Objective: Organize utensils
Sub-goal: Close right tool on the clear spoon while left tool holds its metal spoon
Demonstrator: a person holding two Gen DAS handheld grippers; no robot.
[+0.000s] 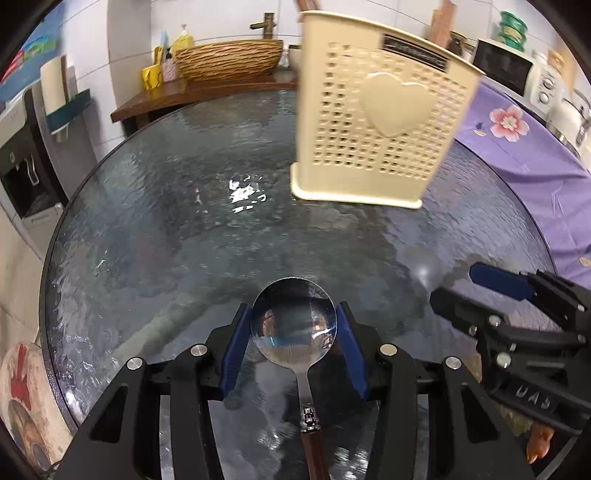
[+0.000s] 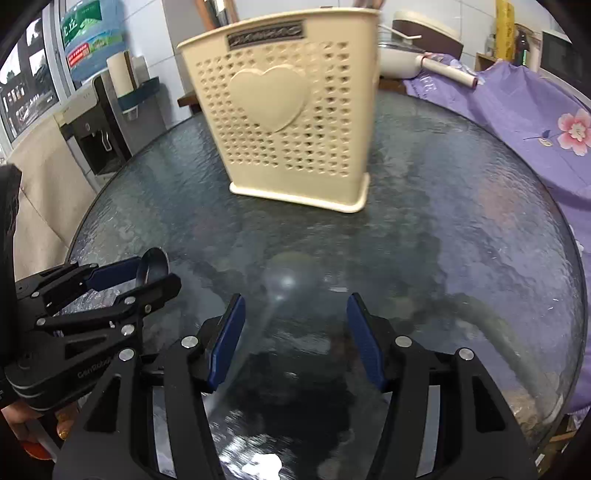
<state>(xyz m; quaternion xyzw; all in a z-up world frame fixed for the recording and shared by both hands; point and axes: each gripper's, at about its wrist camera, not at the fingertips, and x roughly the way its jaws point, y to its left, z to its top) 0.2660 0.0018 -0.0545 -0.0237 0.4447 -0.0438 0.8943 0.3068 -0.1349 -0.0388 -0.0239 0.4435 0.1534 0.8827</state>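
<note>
My left gripper (image 1: 293, 325) is shut on a metal spoon (image 1: 293, 325) by the sides of its round bowl; its brown handle (image 1: 314, 454) trails back under the gripper. The spoon also shows in the right wrist view (image 2: 152, 266), between the left gripper's fingers. A cream perforated utensil holder (image 1: 376, 125) with a heart on its front stands on the round glass table (image 1: 166, 229), ahead and to the right. In the right wrist view the holder (image 2: 284, 110) stands straight ahead. My right gripper (image 2: 295, 332) is open and empty over the glass, to the right of the left gripper.
A purple floral cloth (image 2: 517, 122) covers the surface to the right of the table. A wooden shelf with a wicker basket (image 1: 229, 59) stands behind it. A water dispenser (image 2: 99, 125) stands at the left. Utensil handles stick out of the holder's top (image 2: 365, 3).
</note>
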